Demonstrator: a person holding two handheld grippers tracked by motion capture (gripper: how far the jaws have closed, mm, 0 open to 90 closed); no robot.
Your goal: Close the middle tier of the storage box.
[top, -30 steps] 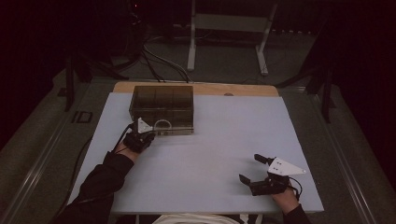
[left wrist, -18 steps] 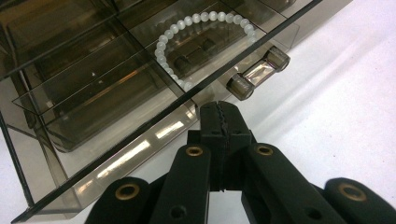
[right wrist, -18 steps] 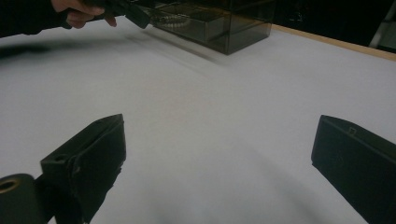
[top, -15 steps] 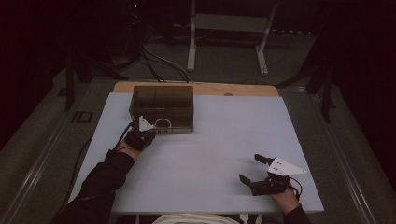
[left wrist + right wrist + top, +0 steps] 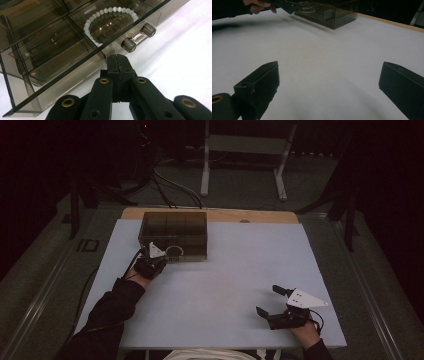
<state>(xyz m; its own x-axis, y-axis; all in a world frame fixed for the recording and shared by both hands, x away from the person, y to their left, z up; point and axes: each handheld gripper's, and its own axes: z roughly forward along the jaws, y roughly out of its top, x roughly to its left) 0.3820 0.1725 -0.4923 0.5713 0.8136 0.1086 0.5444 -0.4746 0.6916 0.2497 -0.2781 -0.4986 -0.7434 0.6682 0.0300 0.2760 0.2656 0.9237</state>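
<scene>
The smoked clear organiser box stands at the far left of the white surface, a white bead bracelet lying in its drawer. The left tongs, pressed together on nothing, sit just before the drawer's handle. The right tongs rest well apart from the box, spread wide.

The right gripper stands wide open over the white table (smoky box far off).
</scene>
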